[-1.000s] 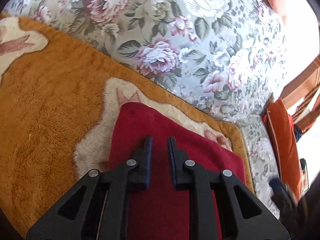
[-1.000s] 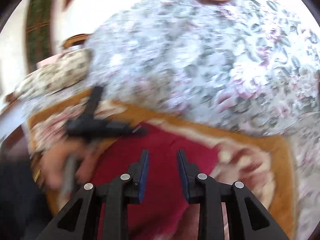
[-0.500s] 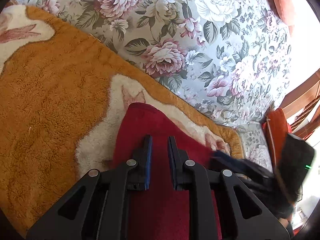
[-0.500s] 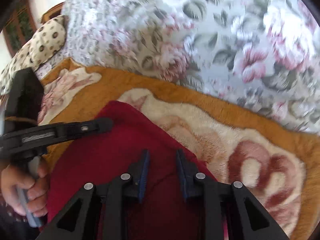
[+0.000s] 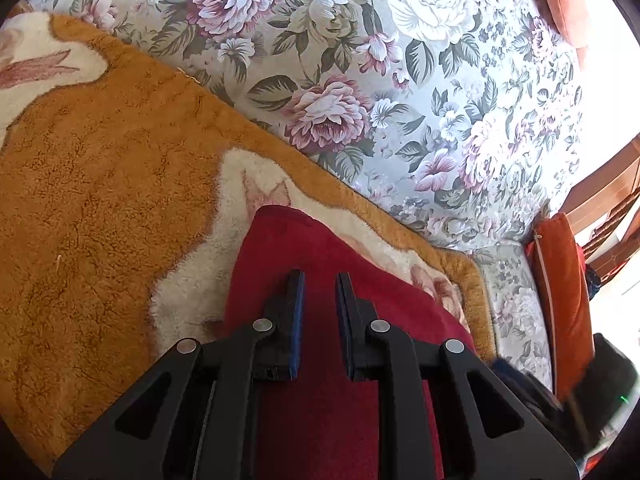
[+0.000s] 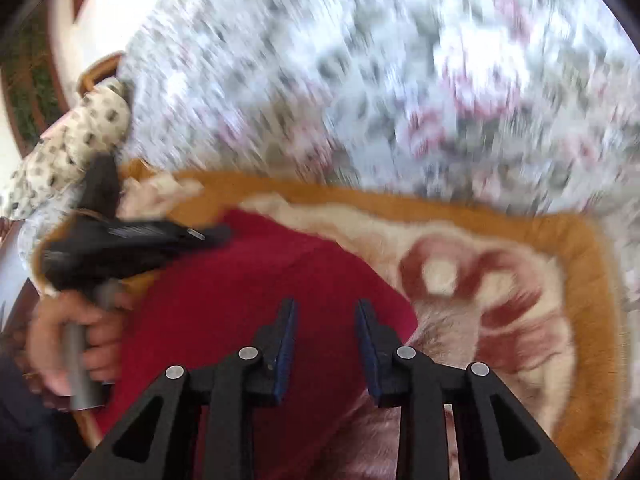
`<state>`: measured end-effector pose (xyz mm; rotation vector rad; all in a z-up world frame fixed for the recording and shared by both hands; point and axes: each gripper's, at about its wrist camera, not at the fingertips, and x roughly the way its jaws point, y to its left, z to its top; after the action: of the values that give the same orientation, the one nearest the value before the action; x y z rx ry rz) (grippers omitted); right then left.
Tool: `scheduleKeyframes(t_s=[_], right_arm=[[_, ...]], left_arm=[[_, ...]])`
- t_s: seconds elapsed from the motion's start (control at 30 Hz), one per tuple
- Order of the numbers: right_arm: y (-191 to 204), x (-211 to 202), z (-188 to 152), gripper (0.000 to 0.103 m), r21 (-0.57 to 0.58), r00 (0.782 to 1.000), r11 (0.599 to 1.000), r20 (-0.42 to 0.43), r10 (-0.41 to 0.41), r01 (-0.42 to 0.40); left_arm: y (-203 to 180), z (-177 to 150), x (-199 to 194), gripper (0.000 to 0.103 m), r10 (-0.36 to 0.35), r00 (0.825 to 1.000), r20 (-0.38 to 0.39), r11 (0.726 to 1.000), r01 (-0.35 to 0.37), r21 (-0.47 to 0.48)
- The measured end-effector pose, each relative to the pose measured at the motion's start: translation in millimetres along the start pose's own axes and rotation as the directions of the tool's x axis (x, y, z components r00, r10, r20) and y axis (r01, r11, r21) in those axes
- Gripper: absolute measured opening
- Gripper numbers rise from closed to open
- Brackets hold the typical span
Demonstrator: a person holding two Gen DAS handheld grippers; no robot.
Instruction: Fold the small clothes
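Red cloth [image 5: 320, 420] lies flat on my fuzzy orange and cream blanket [image 5: 100, 220], and the blanket is spread over the flowery sofa [image 5: 400, 80]. I think I put the cloth there because the blanket is soft and flat, a good place for folding.

My left tongs [image 5: 319, 280] hang right over the cloth, near its far edge. The gap between their two blue pads is small, and nothing is in it. I think I hold them low and close so I can pinch that edge soon.

My right tongs [image 6: 326, 306] are over the other side of the same red cloth [image 6: 240, 300]. Their gap is a bit wider, and it is empty too. That picture is smeary, so I think this hand is moving fast. From this side I can see my left hand [image 6: 68, 340] wrapped around the grey handle of the left tongs.

The cloth looks thick, and its edges look round and neat, so I guess it has one fold in it already. I cannot be sure. I keep one tong on each side so both ends can lift together and the cloth does not go crooked.

A spotty pillow [image 6: 64, 152] sits far off at the end of the sofa. An orange cushion [image 5: 560, 300] stands at the other end.
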<state>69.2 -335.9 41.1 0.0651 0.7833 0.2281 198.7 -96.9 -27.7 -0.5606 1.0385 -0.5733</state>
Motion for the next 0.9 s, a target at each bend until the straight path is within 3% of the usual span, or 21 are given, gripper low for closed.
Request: scheduleKeyframes(t_s=[0.07, 0.13, 0.17, 0.2, 0.27, 0.4, 0.47, 0.53, 0.63, 0.7, 0.77, 0.9], right_arm=[[14.2, -30.8, -8.3, 0.028, -0.021, 0.996, 0.998, 0.051, 0.068, -0.067], [37.1, -41.5, -32.2, 0.029, -0.100, 0.994, 0.990, 0.013, 0.105, -0.104], [45.7, -37.2, -44.7, 0.029, -0.150, 0.995, 0.984, -0.032, 0.096, -0.099], [57.9, -21.2, -68.2, 0.030, -0.257, 0.995, 0.966, -0.096, 0.005, -0.030], [66.3, -20.9, -88.6, 0.032, -0.339, 0.998, 0.939, -0.011, -0.061, 0.054], [69.4, -36.6, -69.9, 0.031, -0.232, 0.998, 0.971, -0.022, -0.064, 0.057], [79.7, -60.8, -63.8, 0.031, -0.197, 0.999, 0.980, 0.045, -0.031, 0.039], [86.8, -70.9, -67.4, 0.034, -0.171, 0.998, 0.985, 0.055, 0.025, -0.015], [95.8, -35.3, -95.3, 0.036, -0.199, 0.992, 0.980, -0.119, -0.051, 0.026], [97.4, -37.4, -102.3, 0.036, -0.159, 0.997, 0.986, -0.049, -0.063, 0.054], [98.7, -44.8, -97.5, 0.036, -0.096, 0.996, 0.993, -0.046, -0.072, 0.068], [102.6, -75.0, -90.4, 0.038, 0.005, 0.997, 0.997, 0.010, -0.076, 0.076]], left_arm=[[-1.6, -0.4, 0.7, 0.015, 0.012, 1.000, 0.001, 1.000, -0.012, 0.009], [-4.6, -1.5, 1.1, 0.015, 0.022, 1.000, 0.006, 0.999, -0.022, 0.025], [-5.6, -2.1, 1.2, 0.015, 0.019, 1.000, 0.006, 0.999, -0.019, 0.033], [-6.7, -2.5, 1.7, 0.016, 0.016, 1.000, 0.006, 0.999, -0.017, 0.038], [-8.7, -3.6, 1.3, 0.019, 0.022, 1.000, 0.011, 0.998, -0.022, 0.054], [-8.9, -4.4, -2.6, 0.021, 0.013, 1.000, 0.019, 0.998, -0.014, 0.060], [-12.5, -5.2, -5.9, 0.032, 0.015, 1.000, 0.024, 0.997, -0.017, 0.072], [-21.5, -5.8, -15.1, 0.042, 0.009, 0.999, 0.034, 0.994, -0.012, 0.105], [-35.5, -13.3, -42.7, 0.052, -0.005, 0.997, 0.083, 0.985, -0.009, 0.175], [-39.9, -19.3, -61.2, 0.056, 0.009, 0.994, 0.106, 0.977, -0.031, 0.210], [-35.7, -27.1, -76.9, 0.064, 0.017, 0.993, 0.119, 0.974, -0.044, 0.222], [-14.0, -43.5, -96.6, 0.064, 0.050, 0.996, 0.079, 0.989, -0.060, 0.138]])
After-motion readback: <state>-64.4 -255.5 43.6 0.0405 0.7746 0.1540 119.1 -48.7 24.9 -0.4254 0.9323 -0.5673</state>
